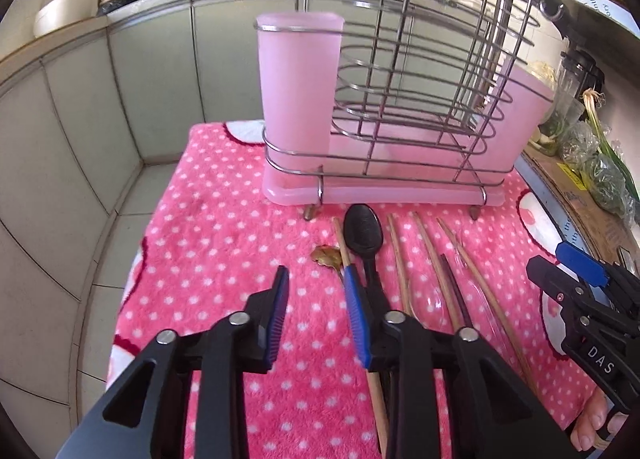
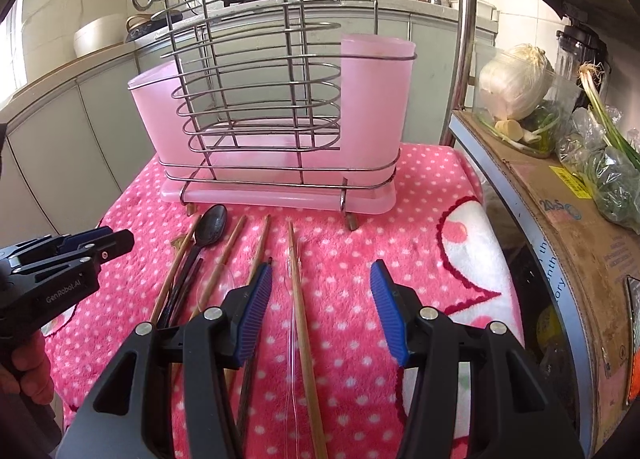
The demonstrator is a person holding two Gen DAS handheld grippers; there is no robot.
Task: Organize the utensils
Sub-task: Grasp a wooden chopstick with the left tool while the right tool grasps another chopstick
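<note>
Chopsticks (image 2: 303, 323), black spoon (image 1: 363, 235) on blanket (image 1: 224, 243) | rack (image 1: 384, 107) behind

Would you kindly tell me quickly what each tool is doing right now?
Left tool: open, nothing between its blue pads, above the pink polka-dot cloth.
Right tool: open, holding nothing, over a brown wooden chopstick.

Chopstick (image 2: 304, 323) ends below frame edge
</note>
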